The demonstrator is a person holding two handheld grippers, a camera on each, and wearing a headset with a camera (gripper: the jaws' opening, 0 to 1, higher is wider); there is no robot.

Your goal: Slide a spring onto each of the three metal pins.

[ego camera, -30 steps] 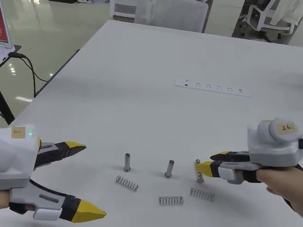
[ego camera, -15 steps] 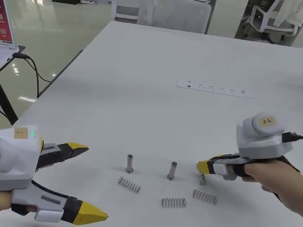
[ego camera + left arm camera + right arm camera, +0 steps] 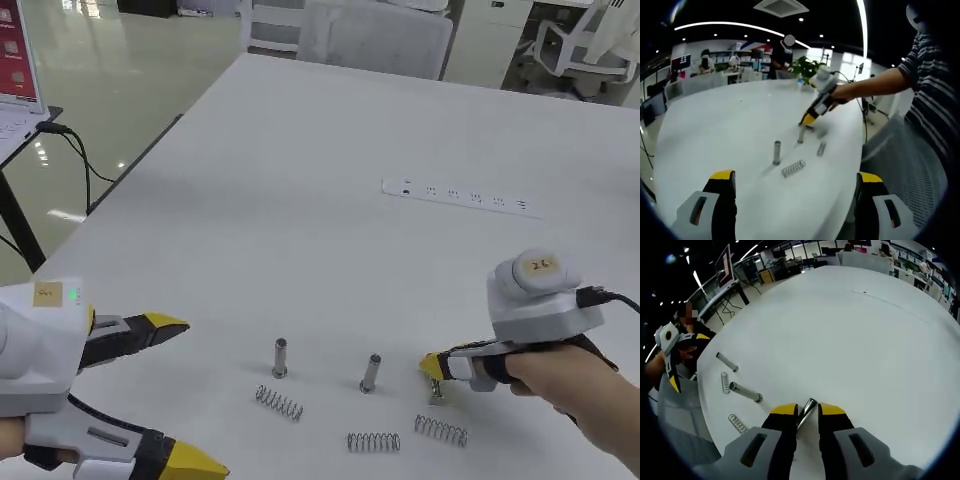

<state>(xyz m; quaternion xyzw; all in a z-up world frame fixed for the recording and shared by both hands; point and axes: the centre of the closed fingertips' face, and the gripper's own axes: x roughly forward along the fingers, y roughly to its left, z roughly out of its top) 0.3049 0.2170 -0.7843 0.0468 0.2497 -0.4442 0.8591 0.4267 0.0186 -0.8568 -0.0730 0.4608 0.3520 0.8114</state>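
Desk (image 3: 320,150): white, three metal pins standing in a row near its front edge. Left pin (image 3: 280,357) and middle pin (image 3: 371,372) are upright and bare. Right pin (image 3: 437,390) is partly covered by the yellow tips of the right tongs (image 3: 809,411). In the right gripper view this pin sits in the narrow gap between the two jaws, closer to one of them. The jaws are drawn nearly together around it; whether they actually pinch it cannot be told. Three springs lie flat on the desk, one in front of each pin and none threaded on: left spring (image 3: 278,402), middle spring (image 3: 373,441), right spring (image 3: 441,431), the last just beside the right pin's base. Left tongs (image 3: 185,394) are at the near left corner of the desk, well apart from the pins. Their jaws are spread wide with nothing between them, and the left gripper view looks between them along the row of pins. A white power strip (image 3: 462,197) lies farther back on the desk.
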